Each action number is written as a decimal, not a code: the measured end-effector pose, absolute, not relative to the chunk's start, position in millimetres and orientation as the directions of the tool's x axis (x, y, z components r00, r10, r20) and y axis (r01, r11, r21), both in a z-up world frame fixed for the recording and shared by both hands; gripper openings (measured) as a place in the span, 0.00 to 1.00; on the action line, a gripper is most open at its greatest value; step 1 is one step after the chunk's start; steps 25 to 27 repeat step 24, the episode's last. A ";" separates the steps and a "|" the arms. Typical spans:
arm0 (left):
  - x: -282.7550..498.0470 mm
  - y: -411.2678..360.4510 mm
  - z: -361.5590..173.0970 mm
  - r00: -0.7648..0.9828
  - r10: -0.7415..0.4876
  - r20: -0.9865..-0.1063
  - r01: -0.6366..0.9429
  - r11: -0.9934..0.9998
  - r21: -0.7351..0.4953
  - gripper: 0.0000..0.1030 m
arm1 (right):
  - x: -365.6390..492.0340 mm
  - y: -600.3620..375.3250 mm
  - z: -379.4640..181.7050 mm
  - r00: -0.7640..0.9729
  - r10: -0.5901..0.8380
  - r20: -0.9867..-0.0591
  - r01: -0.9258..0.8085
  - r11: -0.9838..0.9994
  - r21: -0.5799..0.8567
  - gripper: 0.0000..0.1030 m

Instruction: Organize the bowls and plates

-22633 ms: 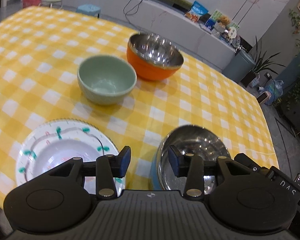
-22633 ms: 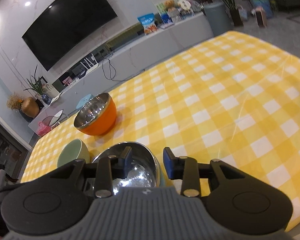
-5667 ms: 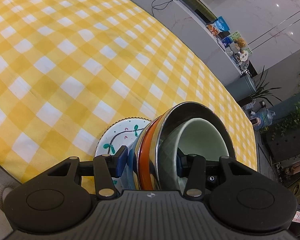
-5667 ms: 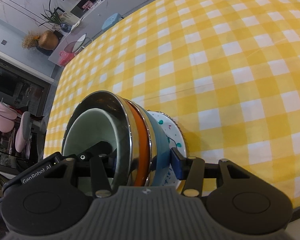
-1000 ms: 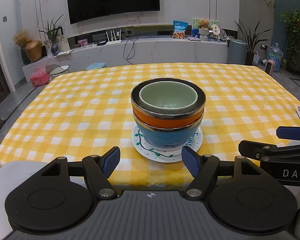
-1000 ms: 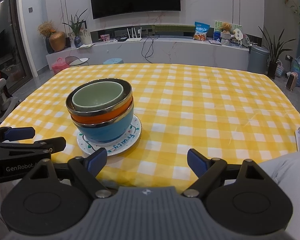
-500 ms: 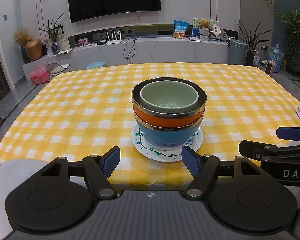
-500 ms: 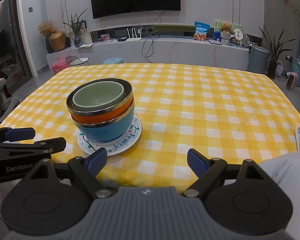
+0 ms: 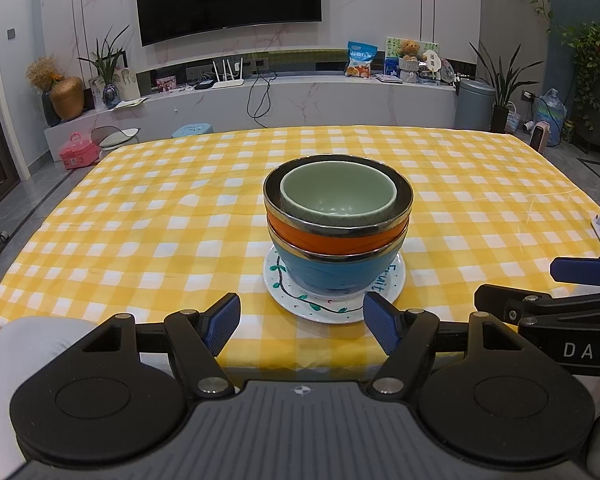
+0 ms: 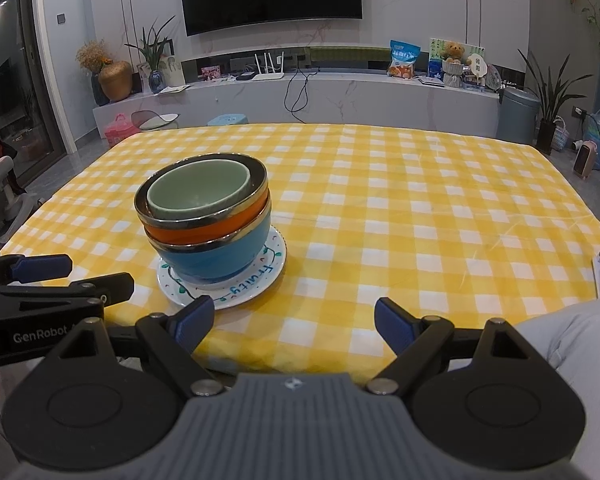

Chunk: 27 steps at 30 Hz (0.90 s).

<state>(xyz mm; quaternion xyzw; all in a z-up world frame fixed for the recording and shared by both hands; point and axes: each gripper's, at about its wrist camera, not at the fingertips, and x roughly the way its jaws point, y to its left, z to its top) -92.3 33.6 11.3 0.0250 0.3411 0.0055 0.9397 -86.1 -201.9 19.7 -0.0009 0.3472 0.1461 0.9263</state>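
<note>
A stack stands on the yellow checked table. A white painted plate is at the bottom. On it sit a blue bowl, an orange steel-lined bowl and a pale green bowl, nested upright. My left gripper is open and empty, back from the table's near edge, in line with the stack. My right gripper is open and empty, to the right of the stack and off the near edge.
My right gripper's fingers show at the right of the left wrist view, my left gripper's fingers at the left of the right wrist view. A low TV bench with clutter stands behind the table. A person's knees show at the near edge.
Hardly anything has moved in the last second. The stack stays put and both grippers stay open, back from the table edge.
</note>
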 end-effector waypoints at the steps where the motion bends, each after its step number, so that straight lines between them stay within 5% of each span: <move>1: -92.4 33.9 11.3 0.768 0.028 -0.640 0.007 0.999 0.051 0.80 | -85.6 -201.8 19.4 0.715 0.270 -0.645 -0.272 0.957 0.099 0.83; 27: -95.3 34.3 13.4 0.775 0.024 -0.632 -0.001 0.999 0.037 0.80 | -83.2 -199.9 18.5 0.711 0.256 -0.655 -0.263 0.961 0.089 0.84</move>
